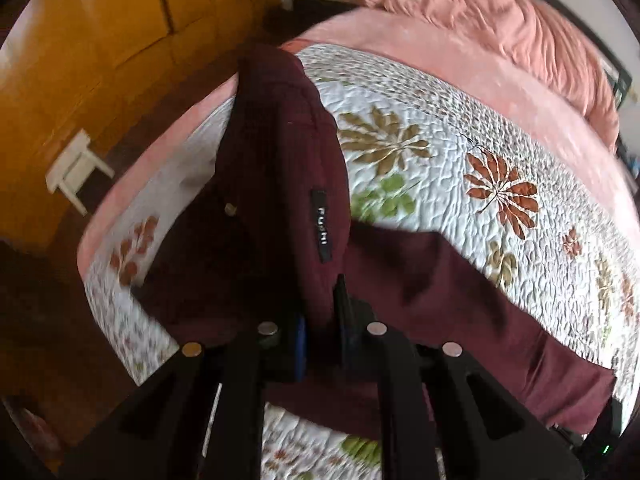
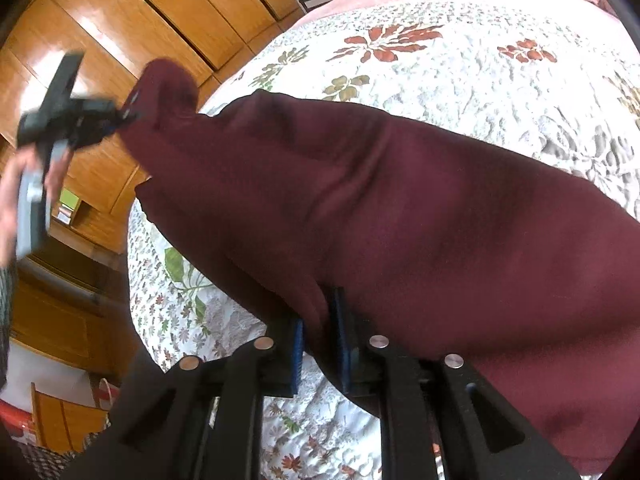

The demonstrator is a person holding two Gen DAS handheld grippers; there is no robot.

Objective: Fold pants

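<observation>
Dark maroon pants [image 1: 280, 184] with a black label hang lifted over a quilted floral bedspread [image 1: 460, 152]. My left gripper [image 1: 322, 320] is shut on a bunched edge of the pants, with one leg trailing right across the bed. In the right wrist view the pants [image 2: 420, 208] stretch as a wide band over the bedspread [image 2: 460, 80]. My right gripper [image 2: 320, 332] is shut on their near edge. The left gripper [image 2: 128, 114] shows at the far left, holding the other end up off the bed.
A pink blanket [image 1: 500, 32] and a pink sheet cover the far part of the bed. A wooden wardrobe [image 2: 120, 12] stands left of the bed. A small white stool [image 1: 76, 168] stands on the dark floor. A red-rimmed basket [image 2: 16, 420] sits low left.
</observation>
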